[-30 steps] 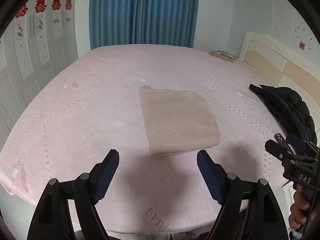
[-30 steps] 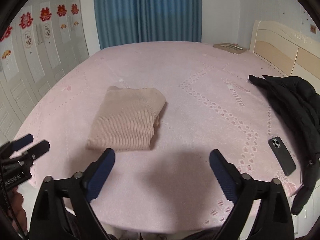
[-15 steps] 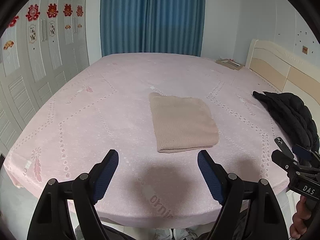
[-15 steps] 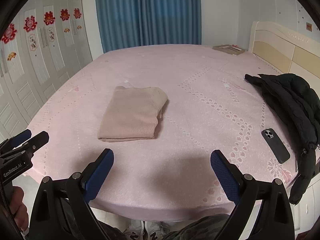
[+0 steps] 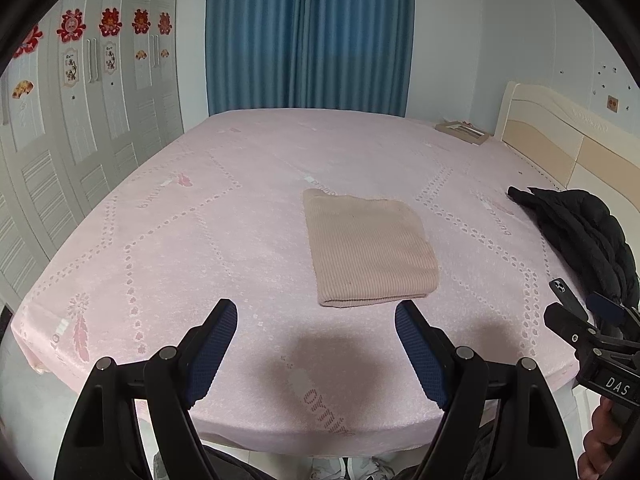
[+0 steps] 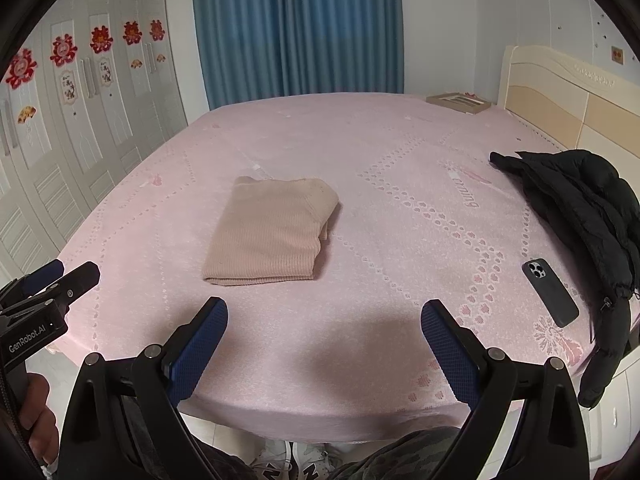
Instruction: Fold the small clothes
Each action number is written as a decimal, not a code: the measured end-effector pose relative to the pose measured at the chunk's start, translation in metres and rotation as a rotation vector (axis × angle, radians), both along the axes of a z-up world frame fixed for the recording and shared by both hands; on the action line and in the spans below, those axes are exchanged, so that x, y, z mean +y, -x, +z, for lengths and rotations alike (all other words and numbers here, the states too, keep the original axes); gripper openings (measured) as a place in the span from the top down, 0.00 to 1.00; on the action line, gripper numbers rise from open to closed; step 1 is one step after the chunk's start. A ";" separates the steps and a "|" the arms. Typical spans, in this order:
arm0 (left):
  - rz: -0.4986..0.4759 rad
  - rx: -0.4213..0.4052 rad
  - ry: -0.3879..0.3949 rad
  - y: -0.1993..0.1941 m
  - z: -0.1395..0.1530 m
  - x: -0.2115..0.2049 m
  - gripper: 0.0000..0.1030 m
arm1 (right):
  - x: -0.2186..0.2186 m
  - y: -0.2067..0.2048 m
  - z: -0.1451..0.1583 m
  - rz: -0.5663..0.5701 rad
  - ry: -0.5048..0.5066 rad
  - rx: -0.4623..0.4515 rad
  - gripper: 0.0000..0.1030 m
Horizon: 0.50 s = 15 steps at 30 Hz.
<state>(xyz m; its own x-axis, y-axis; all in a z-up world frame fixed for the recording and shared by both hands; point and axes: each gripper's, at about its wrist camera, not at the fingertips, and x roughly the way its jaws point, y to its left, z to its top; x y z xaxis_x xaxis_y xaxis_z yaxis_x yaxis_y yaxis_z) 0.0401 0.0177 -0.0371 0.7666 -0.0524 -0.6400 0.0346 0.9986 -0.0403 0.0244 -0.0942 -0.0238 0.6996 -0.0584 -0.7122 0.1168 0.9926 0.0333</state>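
A beige ribbed knit garment (image 5: pixel 368 248) lies folded into a neat rectangle on the pink bed cover (image 5: pixel 200 240); it also shows in the right wrist view (image 6: pixel 272 232). My left gripper (image 5: pixel 316 316) is open and empty, held over the bed's near edge, short of the garment. My right gripper (image 6: pixel 324 312) is open and empty, also at the near edge, to the right of the garment. Each gripper appears at the edge of the other's view: the right one (image 5: pixel 576 320) and the left one (image 6: pixel 60 280).
A black padded jacket (image 6: pixel 580 208) lies at the bed's right side, with a dark phone (image 6: pixel 550 292) beside it. A flat box (image 6: pixel 458 102) sits at the far right corner. White wardrobe doors (image 5: pixel 60 140) stand left, blue curtains (image 5: pixel 308 36) behind, a headboard (image 6: pixel 560 100) right.
Both grippers have pulled back and risen away from the folded garment, which now looks farther off. The bed's near edge and the floor have come into view. Both stay open.
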 end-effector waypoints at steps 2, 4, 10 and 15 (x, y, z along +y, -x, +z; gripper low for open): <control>0.000 0.001 -0.007 0.000 0.000 -0.001 0.22 | 0.002 0.000 0.000 0.002 0.006 -0.001 0.07; 0.001 0.002 -0.006 0.000 0.000 -0.001 0.22 | 0.003 0.000 0.001 0.003 0.012 -0.003 0.07; 0.008 0.006 0.000 -0.001 0.000 0.004 0.22 | 0.004 0.000 0.003 0.004 0.007 -0.005 0.07; 0.010 0.006 -0.005 -0.001 -0.001 0.005 0.22 | 0.005 0.000 0.005 0.004 0.005 -0.006 0.07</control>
